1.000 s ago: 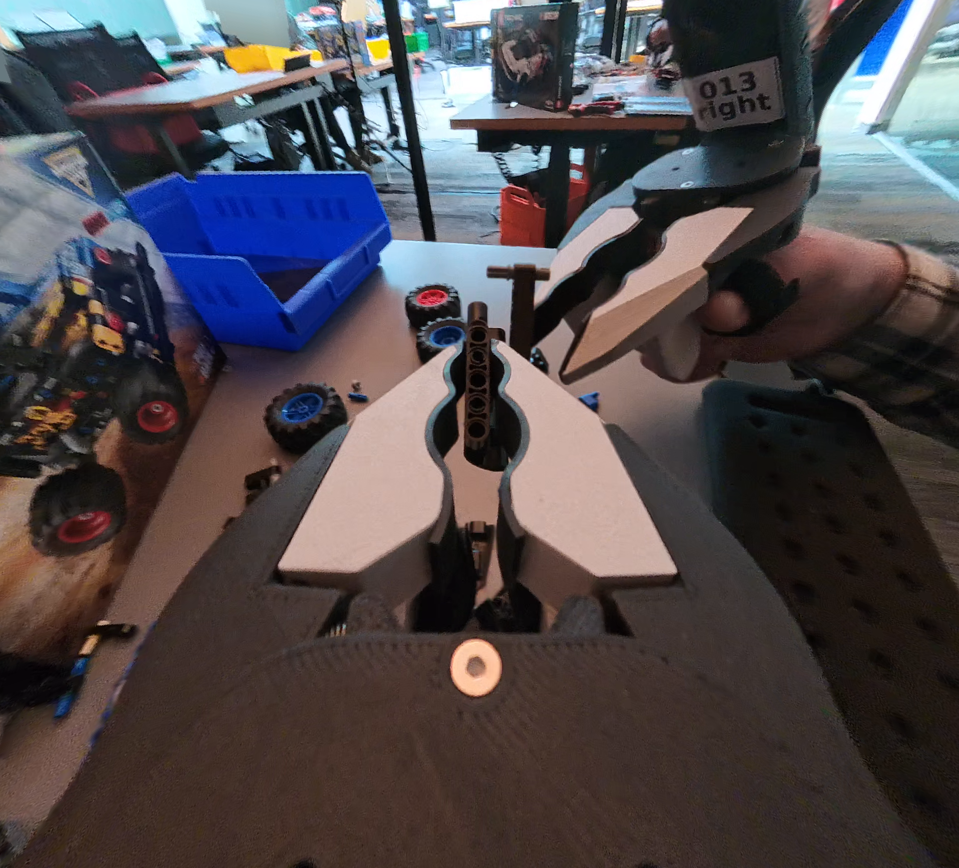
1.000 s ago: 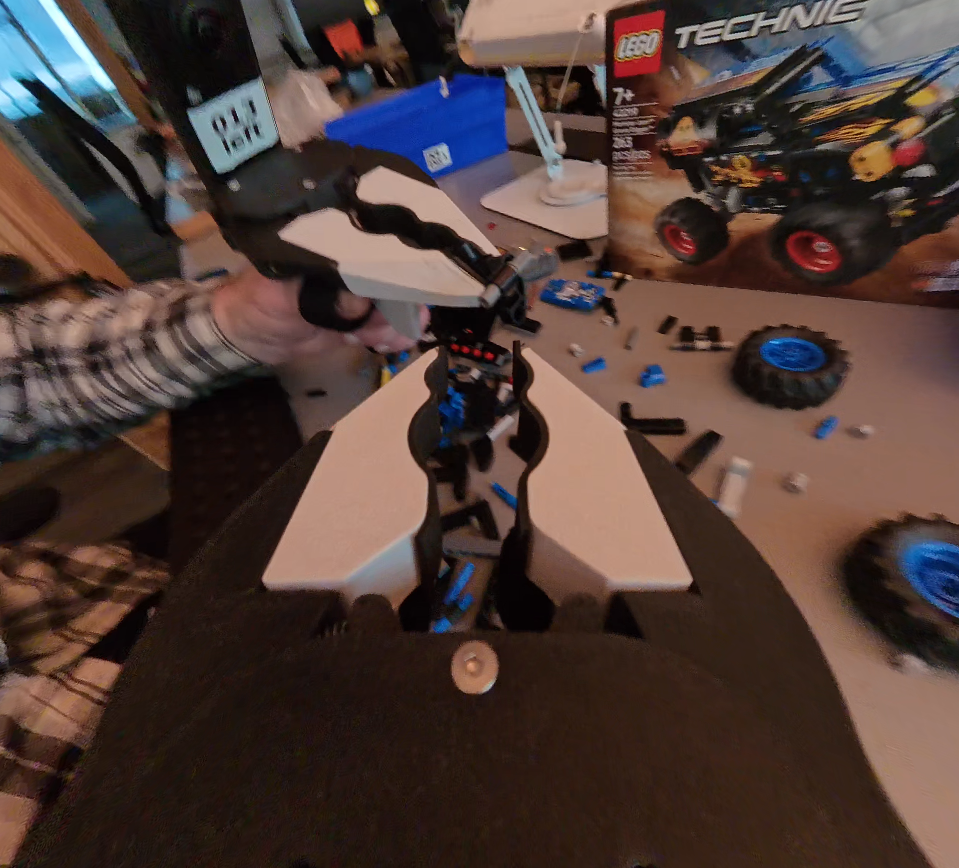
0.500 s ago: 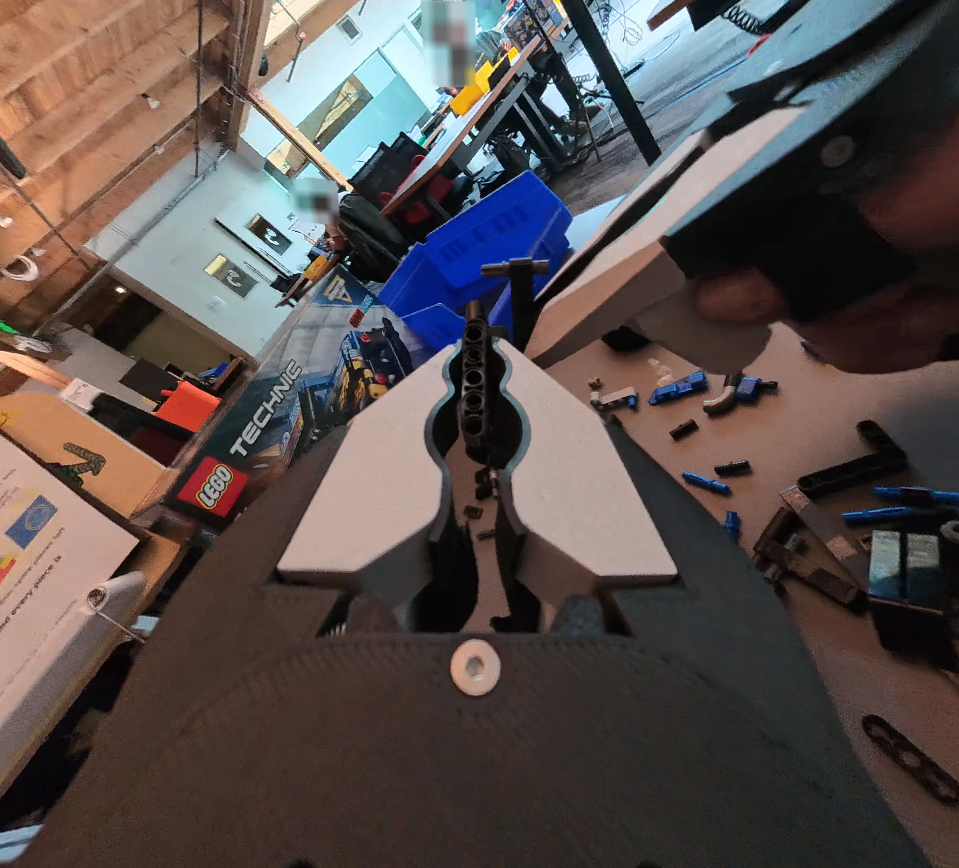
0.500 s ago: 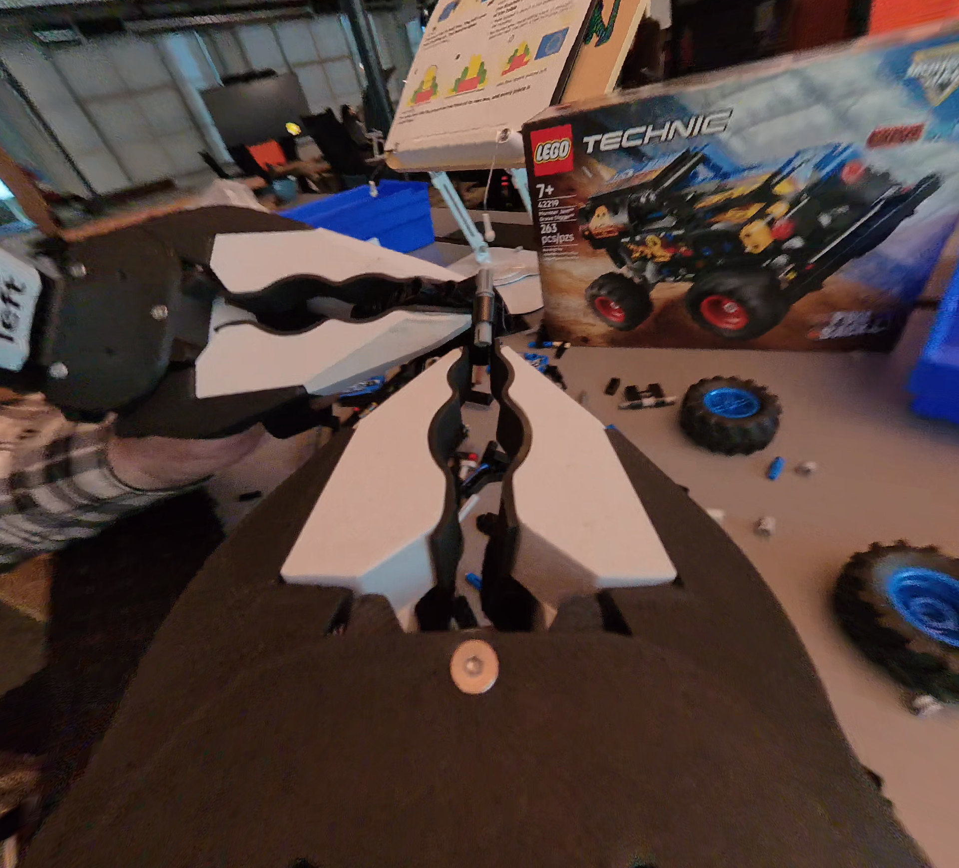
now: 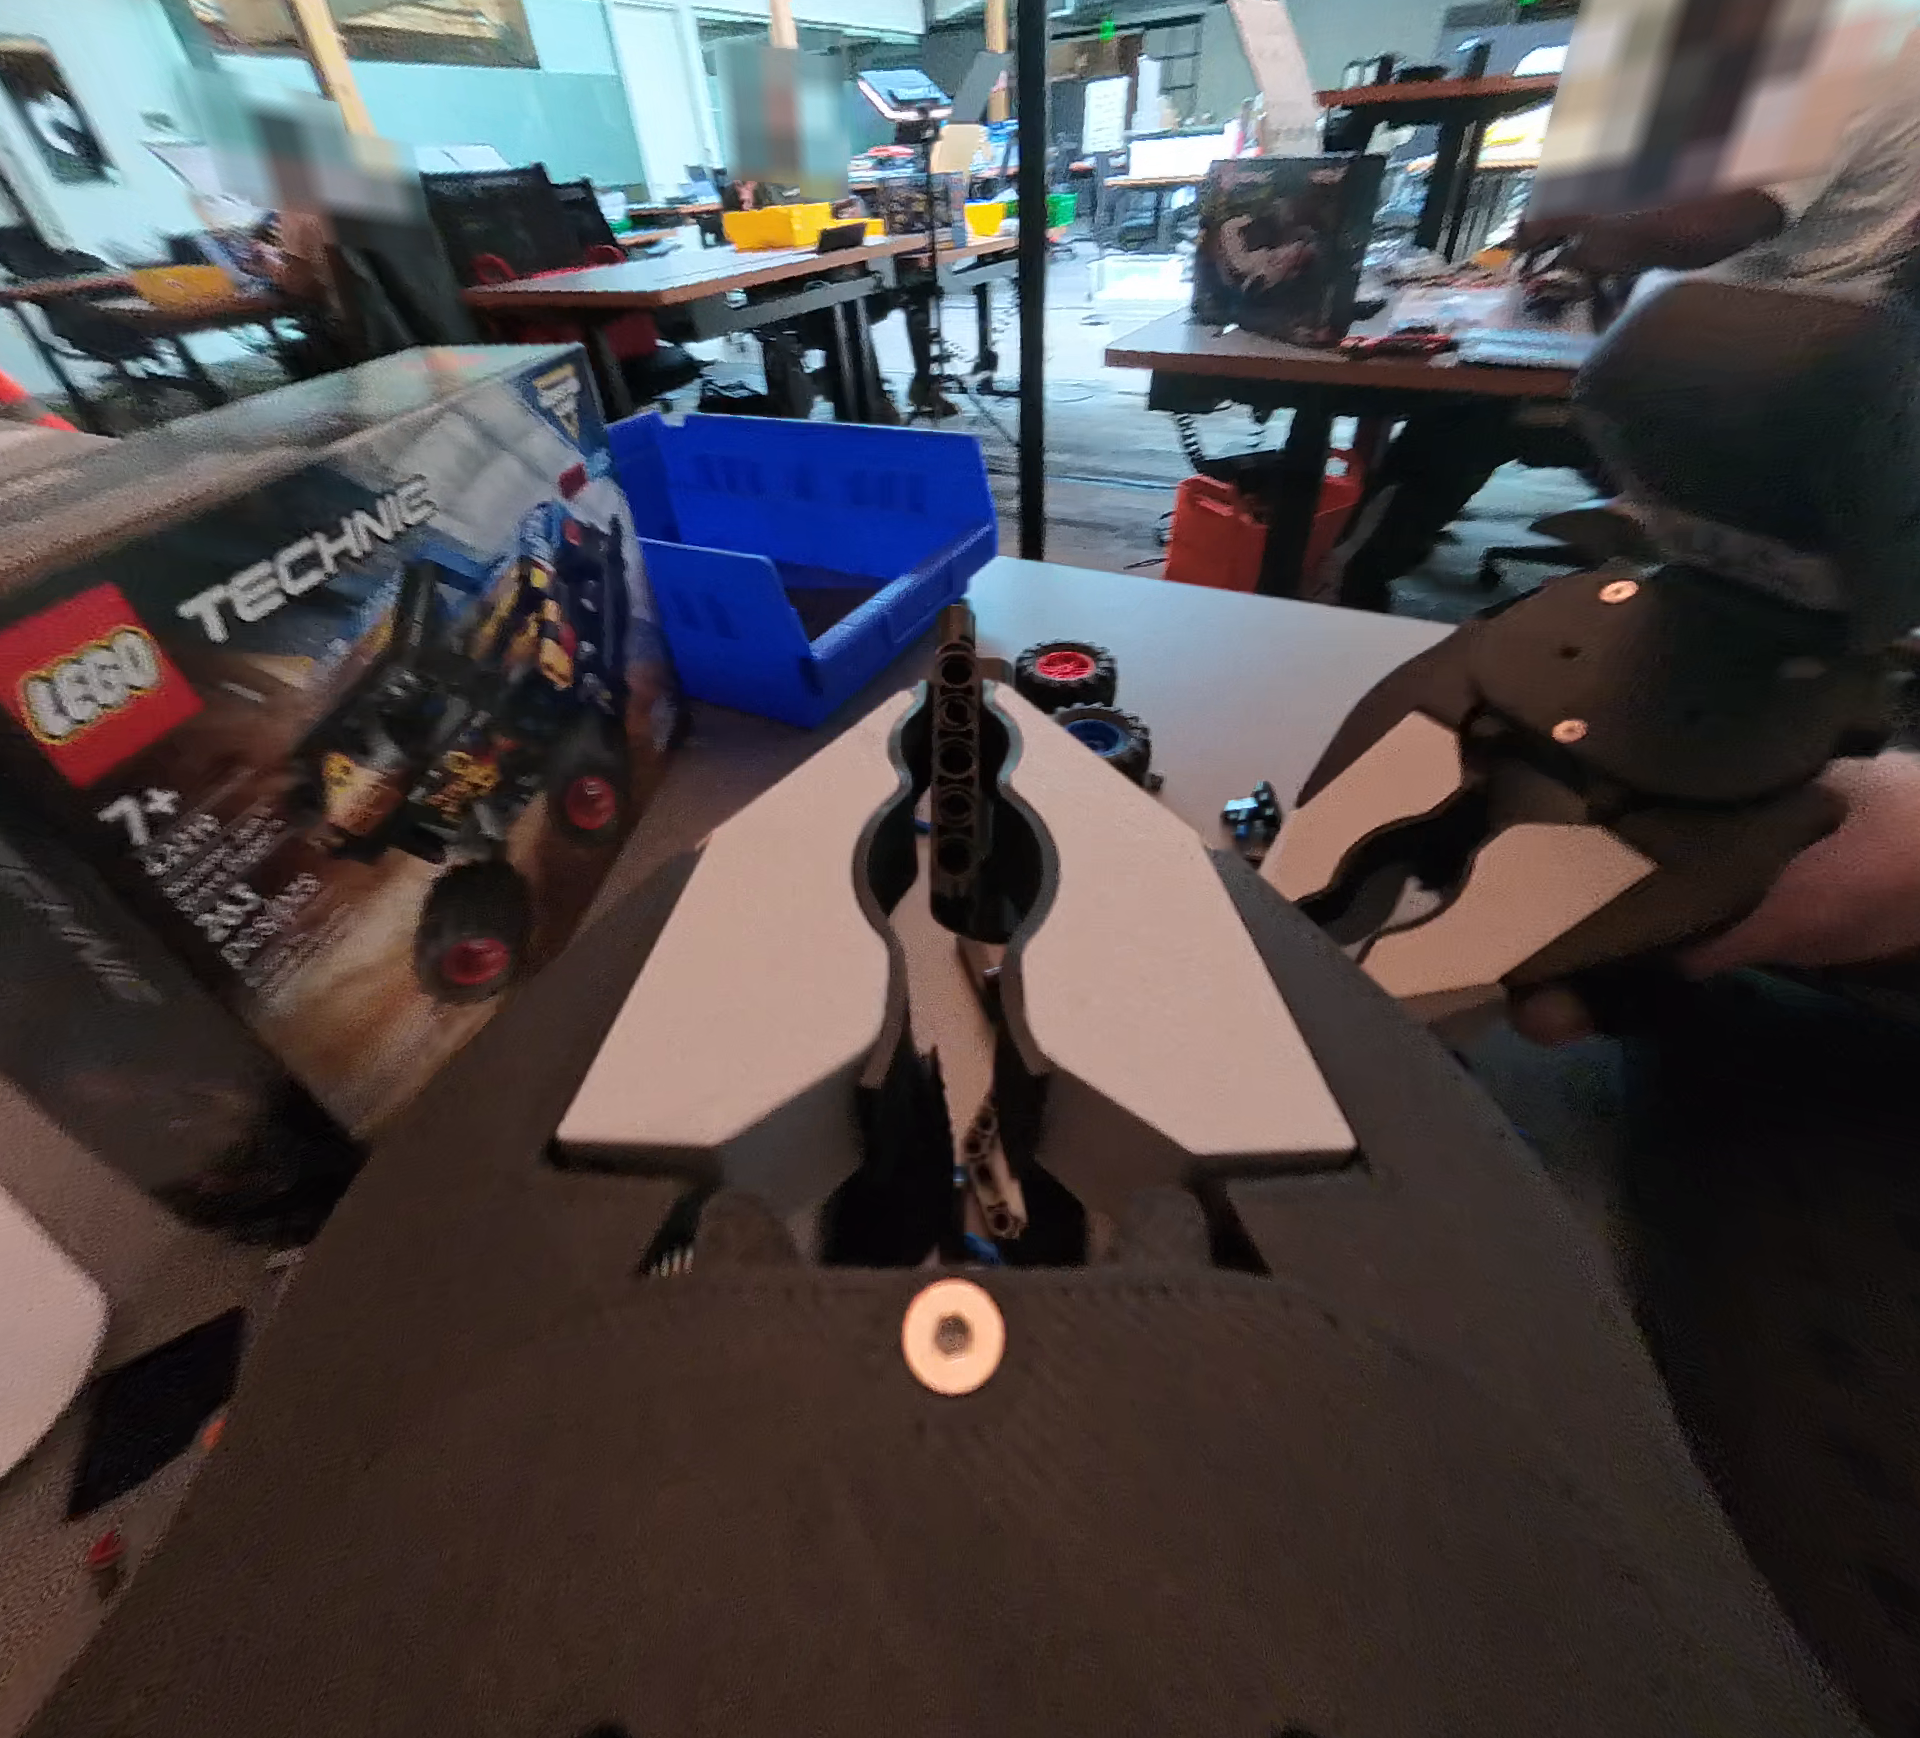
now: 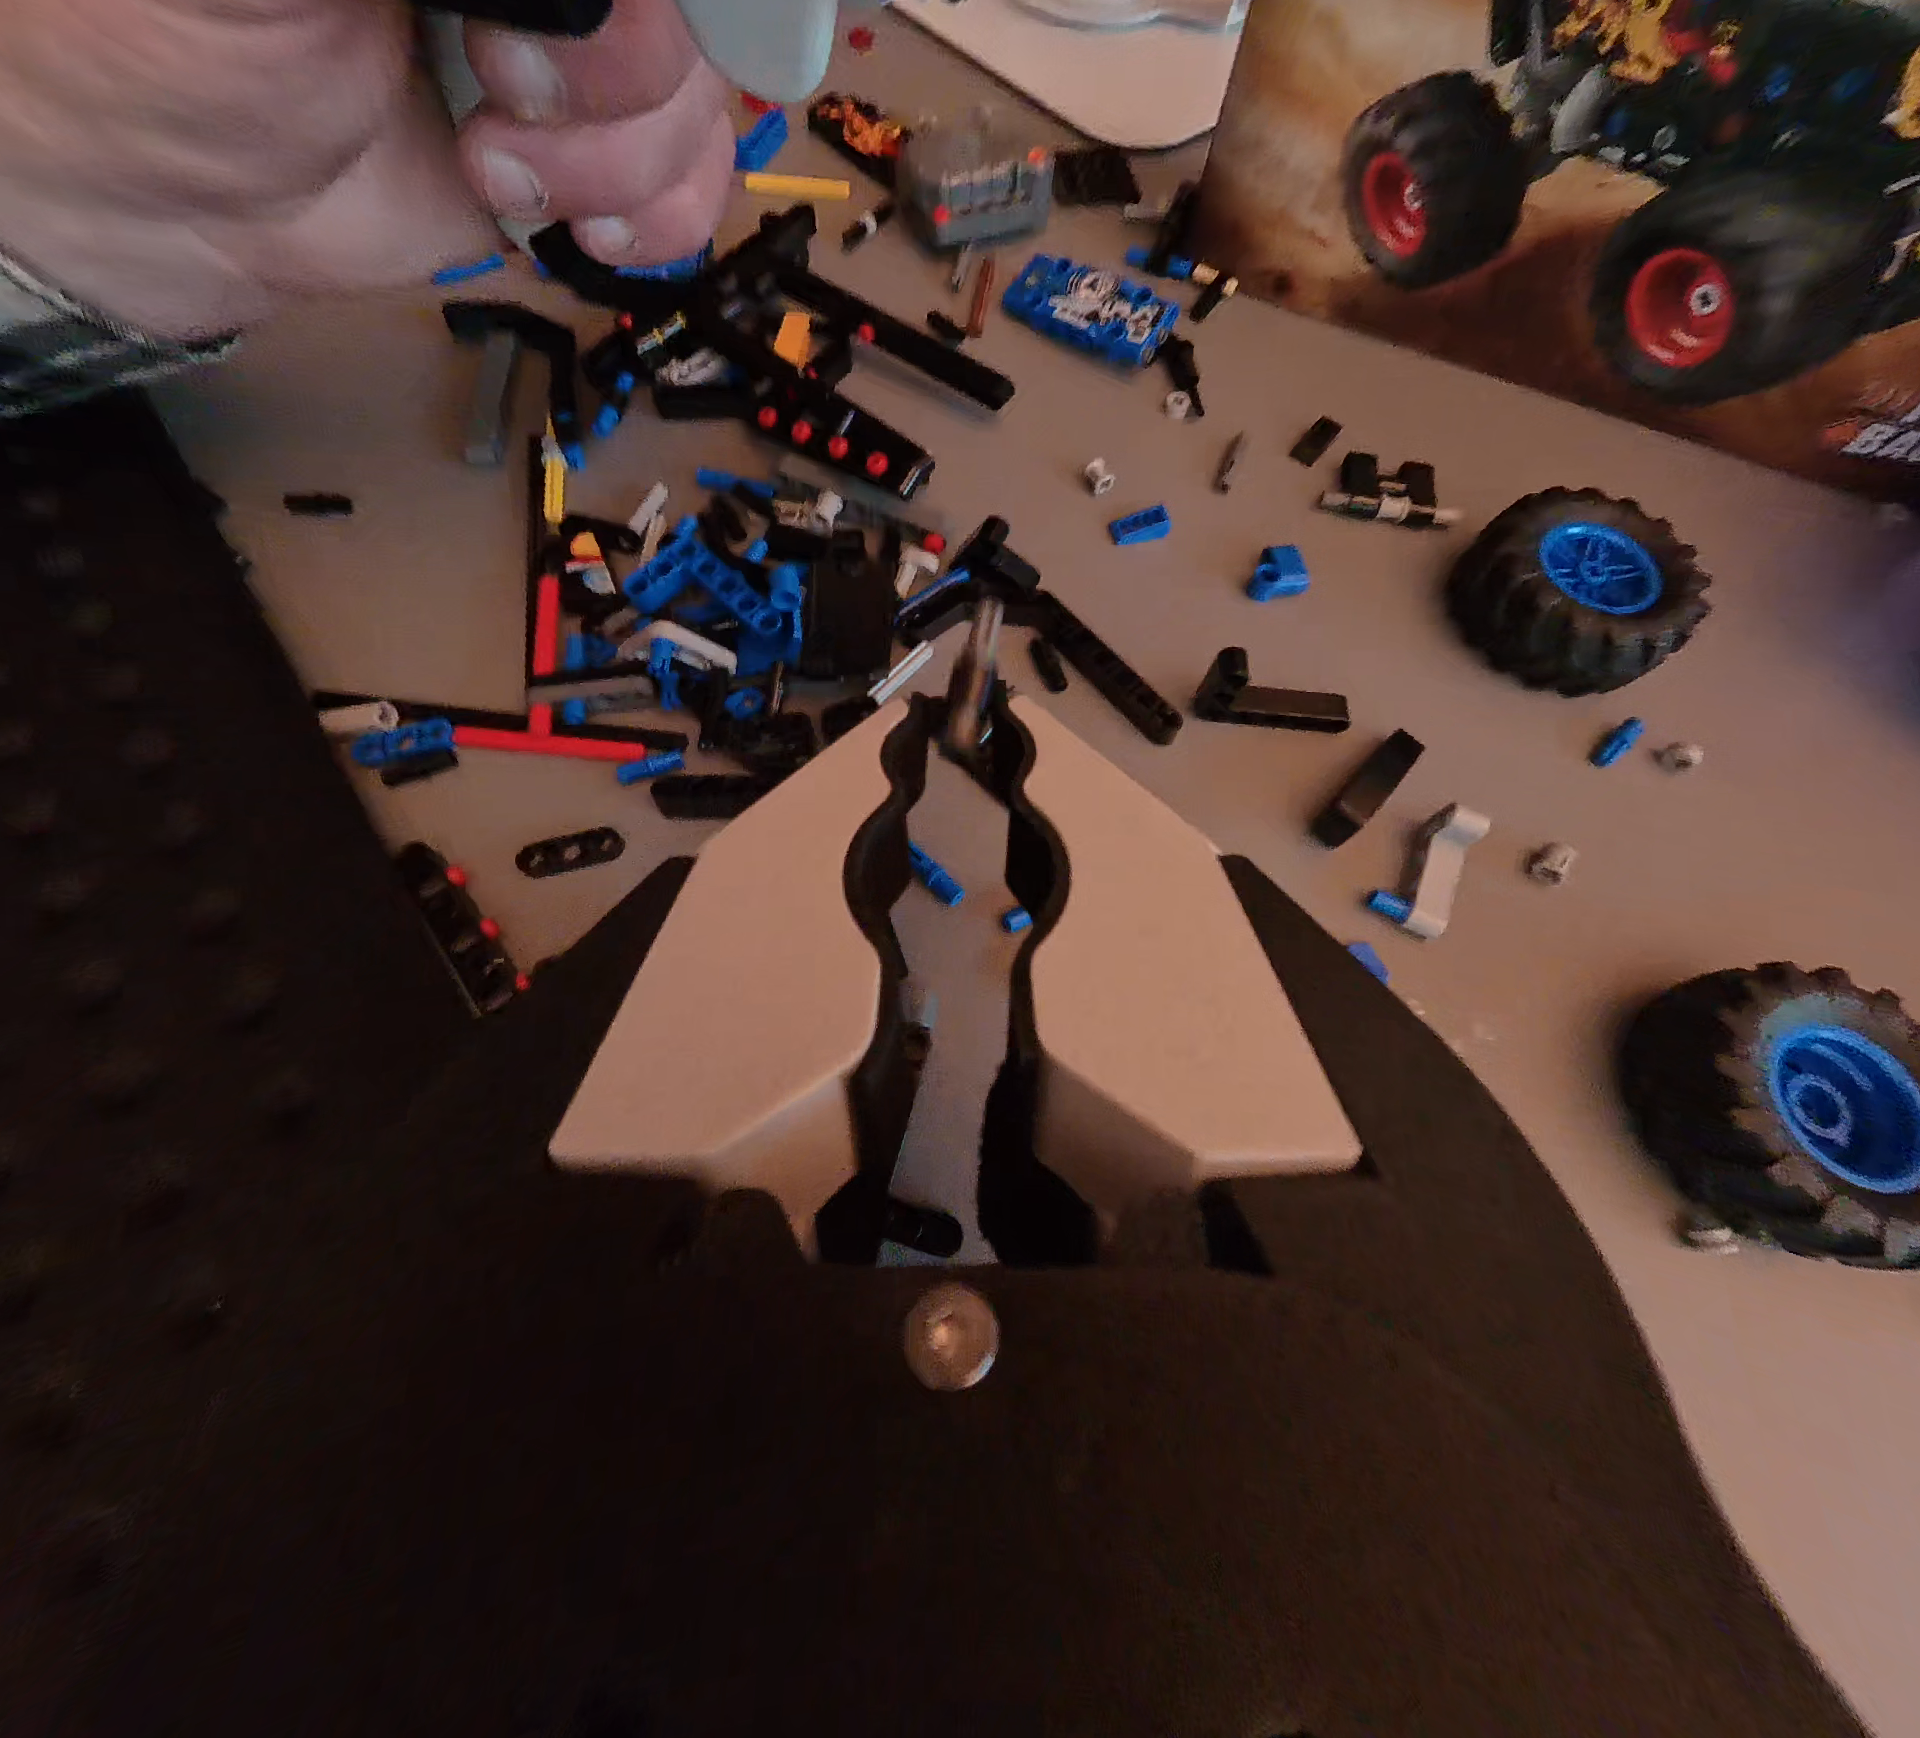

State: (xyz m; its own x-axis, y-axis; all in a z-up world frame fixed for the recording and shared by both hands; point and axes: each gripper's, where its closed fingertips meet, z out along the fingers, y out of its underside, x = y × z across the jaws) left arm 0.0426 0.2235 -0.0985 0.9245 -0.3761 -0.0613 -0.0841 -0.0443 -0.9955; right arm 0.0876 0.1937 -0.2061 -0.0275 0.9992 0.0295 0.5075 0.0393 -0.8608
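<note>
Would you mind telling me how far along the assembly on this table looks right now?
Done: little shows, only a few joined pieces within the loose pile. In hand: the left gripper clamps a black holed beam; the right gripper pinches a small grey piece. Left: blue wheels and most parts lie loose.

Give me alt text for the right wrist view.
The right tongs pinch a small grey pin above a grey table littered with loose building pieces. Two blue-hubbed wheels lie to the right, before a toy truck box.
</note>
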